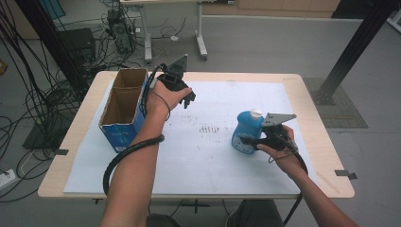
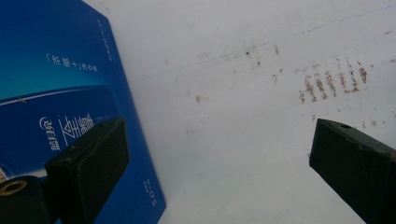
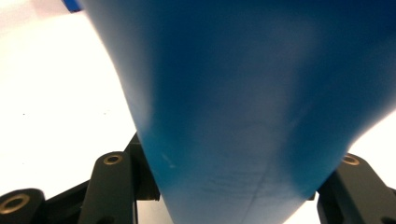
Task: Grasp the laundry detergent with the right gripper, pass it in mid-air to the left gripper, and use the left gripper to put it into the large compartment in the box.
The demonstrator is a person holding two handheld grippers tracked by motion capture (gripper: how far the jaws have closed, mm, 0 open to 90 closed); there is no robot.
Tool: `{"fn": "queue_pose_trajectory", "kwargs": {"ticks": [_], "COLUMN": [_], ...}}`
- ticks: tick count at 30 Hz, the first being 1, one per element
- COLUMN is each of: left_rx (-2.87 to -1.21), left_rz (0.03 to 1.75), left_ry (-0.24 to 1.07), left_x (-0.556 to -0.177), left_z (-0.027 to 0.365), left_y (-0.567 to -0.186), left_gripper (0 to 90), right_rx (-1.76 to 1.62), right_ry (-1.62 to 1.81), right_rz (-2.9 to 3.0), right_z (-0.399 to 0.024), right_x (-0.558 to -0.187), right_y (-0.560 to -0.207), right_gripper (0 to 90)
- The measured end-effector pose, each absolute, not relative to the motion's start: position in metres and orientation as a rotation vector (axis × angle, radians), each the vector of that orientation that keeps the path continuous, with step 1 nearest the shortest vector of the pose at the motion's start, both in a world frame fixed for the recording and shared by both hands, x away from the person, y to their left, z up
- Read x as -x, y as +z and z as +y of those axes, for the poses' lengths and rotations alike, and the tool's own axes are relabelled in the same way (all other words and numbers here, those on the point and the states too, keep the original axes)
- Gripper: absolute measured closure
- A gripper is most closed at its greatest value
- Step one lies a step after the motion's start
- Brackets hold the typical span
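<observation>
A blue bottle (image 1: 245, 128) with a white cap (image 1: 256, 113) stands on the white sheet right of centre. My right gripper (image 1: 247, 140) comes at it from the right and is shut on its lower body. In the right gripper view the blue bottle (image 3: 243, 93) sits between the two black jaws of my right gripper (image 3: 233, 186). An open blue cardboard box (image 1: 124, 106) stands at the left of the table. My left gripper (image 1: 188, 98) hovers just right of the box's far end, open and holding nothing. In the left gripper view, the left gripper (image 2: 215, 140) has its jaws spread wide beside the blue box (image 2: 56, 93).
The white sheet (image 1: 203, 156) covers most of the wooden table (image 1: 321, 142) and carries faint brown marks (image 2: 331, 81) at its middle. Cables, a computer tower (image 1: 120, 30) and black frame posts (image 1: 354, 47) stand on the floor beyond the table.
</observation>
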State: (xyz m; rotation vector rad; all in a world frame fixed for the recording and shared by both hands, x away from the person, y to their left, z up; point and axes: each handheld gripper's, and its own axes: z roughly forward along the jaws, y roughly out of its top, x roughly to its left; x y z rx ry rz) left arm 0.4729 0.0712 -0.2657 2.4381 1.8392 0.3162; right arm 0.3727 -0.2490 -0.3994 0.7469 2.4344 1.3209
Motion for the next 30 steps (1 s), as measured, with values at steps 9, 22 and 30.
{"fn": "queue_pose_trajectory", "kwargs": {"ticks": [9, 22, 30], "left_rx": [-2.438, -2.445, -2.443], "left_rz": [1.838, 1.84, 1.824], "left_ry": [0.317, 0.314, 0.316], "left_x": [-0.472, -0.4709, -0.4708], "left_z": [0.0729, 0.0745, 0.0732], "left_y": [-0.263, -0.2632, -0.2614], "left_gripper": [5.5, 5.5, 5.5], "right_rx": [-0.749, -0.751, -0.751], "right_ry": [1.316, 1.313, 1.309], "right_rz": [2.434, 2.434, 2.44], "right_z": [-0.2486, -0.2482, -0.248], "right_x": [-0.3722, -0.3721, -0.3727], "right_y": [-0.3992, -0.399, -0.3983], "right_gripper": [43.4, 43.0, 42.9]}}
